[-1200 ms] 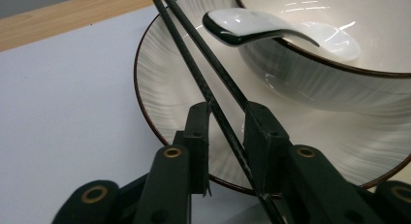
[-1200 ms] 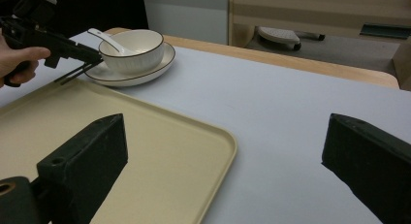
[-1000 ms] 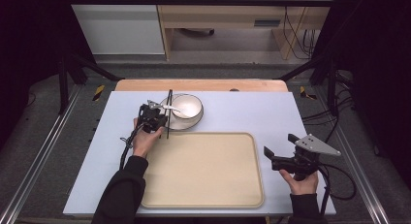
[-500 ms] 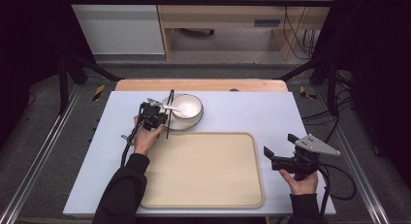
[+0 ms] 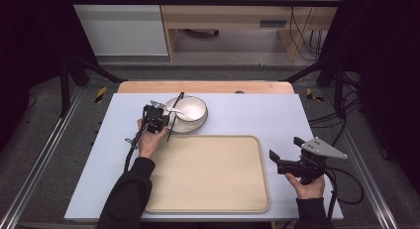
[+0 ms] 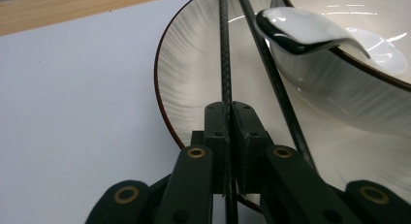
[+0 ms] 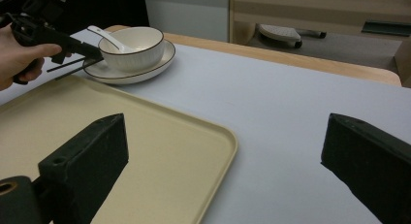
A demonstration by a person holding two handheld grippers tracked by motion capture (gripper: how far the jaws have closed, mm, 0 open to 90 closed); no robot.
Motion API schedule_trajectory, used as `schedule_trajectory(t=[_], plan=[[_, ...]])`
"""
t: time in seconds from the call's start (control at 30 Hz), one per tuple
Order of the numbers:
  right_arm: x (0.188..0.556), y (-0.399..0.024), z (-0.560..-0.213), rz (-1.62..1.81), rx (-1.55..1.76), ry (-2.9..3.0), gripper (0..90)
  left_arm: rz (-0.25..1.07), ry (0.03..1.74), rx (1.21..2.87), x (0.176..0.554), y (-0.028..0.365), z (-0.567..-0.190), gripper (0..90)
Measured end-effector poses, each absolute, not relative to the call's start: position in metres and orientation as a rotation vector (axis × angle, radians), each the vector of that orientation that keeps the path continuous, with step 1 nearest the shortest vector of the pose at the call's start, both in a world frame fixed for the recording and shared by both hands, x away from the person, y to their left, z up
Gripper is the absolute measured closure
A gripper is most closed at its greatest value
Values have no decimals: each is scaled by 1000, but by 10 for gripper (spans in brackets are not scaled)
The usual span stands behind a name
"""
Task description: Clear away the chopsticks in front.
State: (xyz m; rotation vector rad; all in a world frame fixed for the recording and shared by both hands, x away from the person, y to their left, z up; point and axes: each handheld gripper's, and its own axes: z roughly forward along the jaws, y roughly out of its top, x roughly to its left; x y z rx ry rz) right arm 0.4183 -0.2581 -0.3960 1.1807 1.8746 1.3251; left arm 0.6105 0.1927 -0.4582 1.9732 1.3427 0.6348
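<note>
A white bowl (image 5: 192, 110) with a dark rim stands on a matching plate (image 5: 199, 127) at the table's back left. A white spoon (image 5: 173, 109) lies in the bowl, handle to the left. My left gripper (image 5: 169, 121) sits at the plate's left rim, shut on a black chopstick (image 6: 224, 49) that stands nearly upright between its jaws. A second chopstick (image 6: 271, 73) slants past beside it, over the plate (image 6: 194, 88). My right gripper (image 5: 286, 148) is open with nothing between its jaws, hovering at the right edge of the beige tray (image 5: 208, 174).
The tray (image 7: 97, 117) lies front and centre on the pale blue table (image 5: 257, 115). A wooden strip (image 5: 203, 86) runs along the table's far edge. Metal frame rails (image 5: 44, 154) flank the table. From the right gripper view, the bowl (image 7: 135, 49) is far left.
</note>
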Motion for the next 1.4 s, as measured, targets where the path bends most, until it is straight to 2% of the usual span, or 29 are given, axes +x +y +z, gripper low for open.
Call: schedule_trajectory(t=[0.47, 0.73, 1.07, 1.4], plan=[[418, -259, -396, 1325, 1183, 1866, 31, 642, 1363, 1927, 601, 202, -449, 850], [417, -262, -396, 1322, 1194, 1854, 30, 690, 1379, 1876, 577, 219, -432, 851], [415, -264, -395, 1315, 1197, 1832, 27, 721, 1408, 1811, 539, 237, -430, 851], [416, -261, -398, 1308, 1196, 1844, 27, 757, 1409, 1740, 496, 242, -419, 850]])
